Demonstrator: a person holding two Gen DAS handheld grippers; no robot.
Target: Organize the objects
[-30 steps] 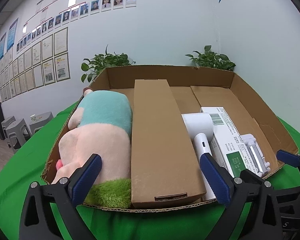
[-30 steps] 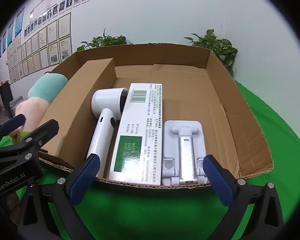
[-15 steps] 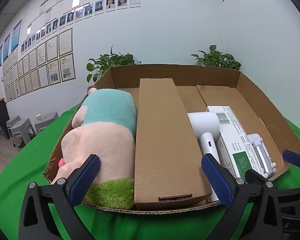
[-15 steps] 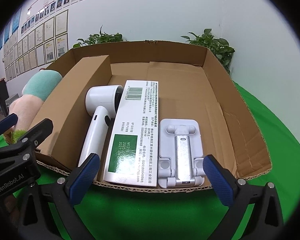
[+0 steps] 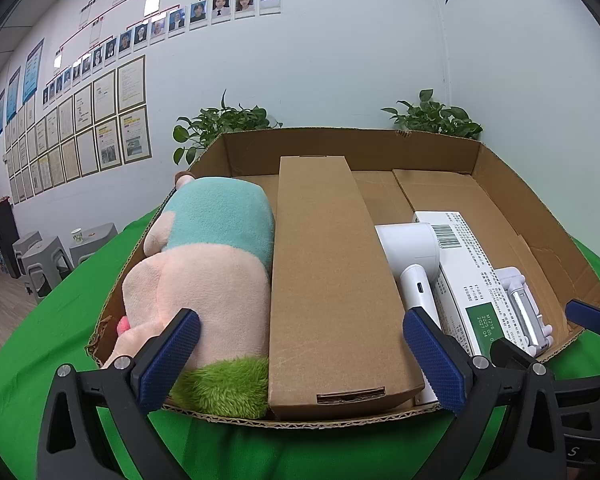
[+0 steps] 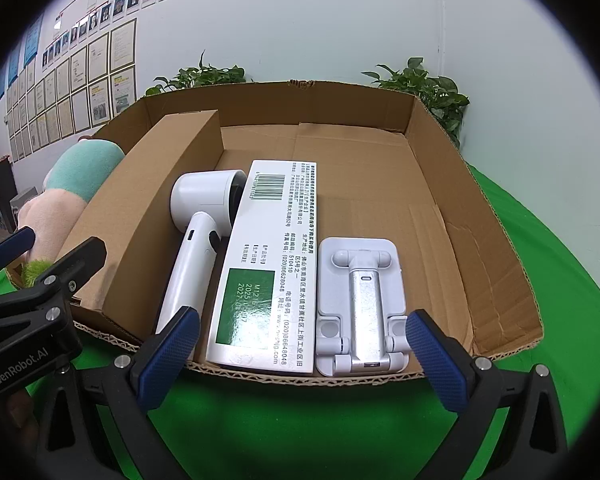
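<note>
Blue-padded and spread wide, the left gripper holds nothing; it hangs just short of the near wall of the cardboard tray, its pads framing the long brown carton. The right gripper is likewise wide open and empty, poised before the same near wall with the white printed box and the white folding stand between its pads.

Everything to be sorted already lies inside the tray: the plush toy at the left, pressed against the brown carton, then the white handheld dryer, the printed box and the stand packed side by side — the right half of the floor is bare.

Risks, as I judge them: the two grippers sit close together, so a sideways reach by either could knock the other. The near wall is low, ragged corrugated card, and a pad dipping in could catch the lip and drag the whole tray across the green cloth. The dryer, box and stand touch one another, so closing on one may pinch its neighbour or tip it — the dryer's rounded handle looks the likeliest to roll.
</note>
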